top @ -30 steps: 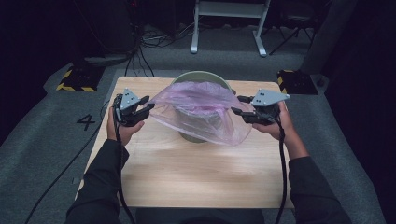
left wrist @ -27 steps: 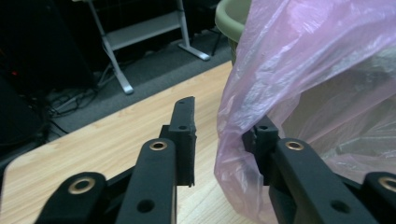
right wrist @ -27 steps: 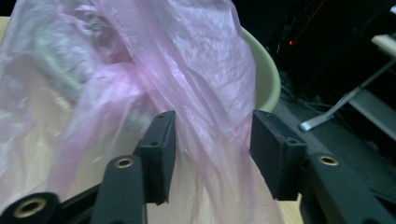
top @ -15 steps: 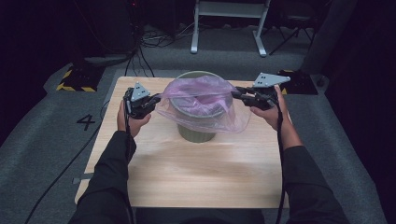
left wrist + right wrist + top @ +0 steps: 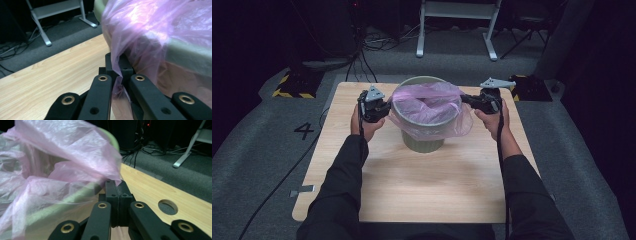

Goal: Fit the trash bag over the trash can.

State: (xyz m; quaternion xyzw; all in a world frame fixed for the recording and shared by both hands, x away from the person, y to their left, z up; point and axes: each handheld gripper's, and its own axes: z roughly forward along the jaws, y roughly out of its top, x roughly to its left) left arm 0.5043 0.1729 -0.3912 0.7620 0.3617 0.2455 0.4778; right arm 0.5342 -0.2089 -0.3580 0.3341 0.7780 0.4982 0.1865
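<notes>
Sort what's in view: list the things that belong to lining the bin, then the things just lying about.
In the job:
pink bag
green bin
left gripper, shut on the bag's edge
right gripper, shut on the bag's edge

Lying about:
white stand
floor cables
striped block

The bag (image 5: 428,102) is thin, see-through pink plastic film, crinkled and glossy where light catches it. The bin (image 5: 424,141) looks like smooth, matt grey-green plastic. The bench (image 5: 432,185) is pale wood with a fine grain and a dull satin finish. Each claw is matt black plastic with small brass-coloured metal rivets. The floor (image 5: 267,150) is rough grey carpet.
</notes>
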